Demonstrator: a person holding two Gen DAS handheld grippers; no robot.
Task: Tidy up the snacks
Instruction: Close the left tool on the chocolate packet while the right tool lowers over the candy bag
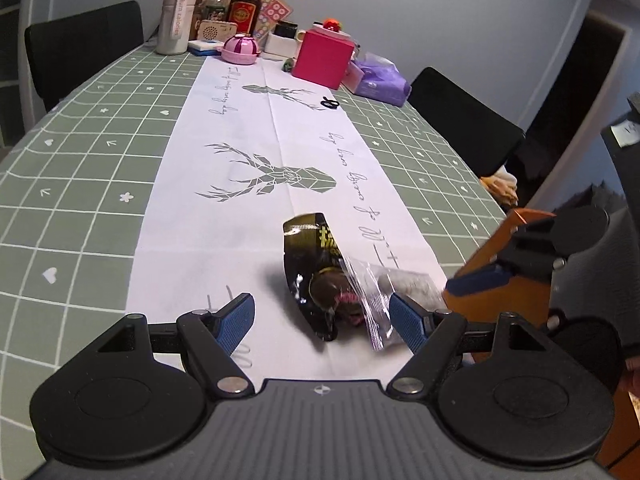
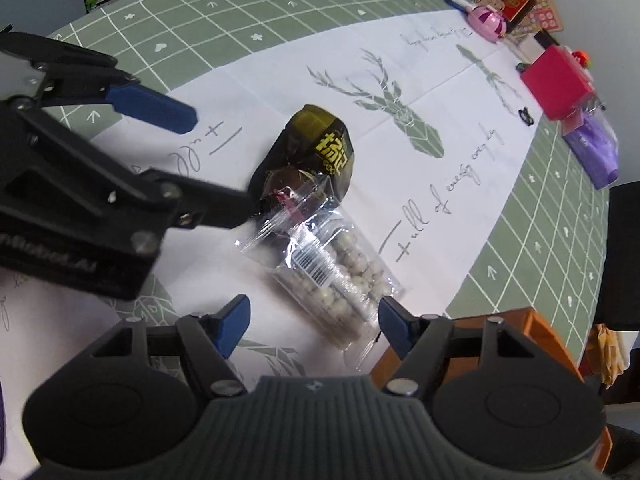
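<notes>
A black snack packet [image 1: 316, 256] with yellow lettering lies on the white table runner [image 1: 240, 160]. A clear bag of pale round snacks [image 2: 340, 272] overlaps its near end; it also shows in the left wrist view [image 1: 384, 292]. My left gripper [image 1: 322, 318] is open just above the runner, with both packets between its blue fingers. It shows in the right wrist view [image 2: 212, 160] from the side. My right gripper [image 2: 314, 326] is open and empty, hovering over the clear bag's near end. Its blue finger [image 1: 480, 280] shows at the right of the left wrist view.
An orange box [image 2: 532, 328] sits at the table's near right edge, beside my right gripper. A pink box [image 1: 322, 58], purple packet [image 1: 382, 82], bottles [image 1: 244, 4] and a pink bowl [image 1: 240, 50] crowd the far end. Black chairs [image 1: 464, 120] flank the green checked tablecloth [image 1: 80, 160].
</notes>
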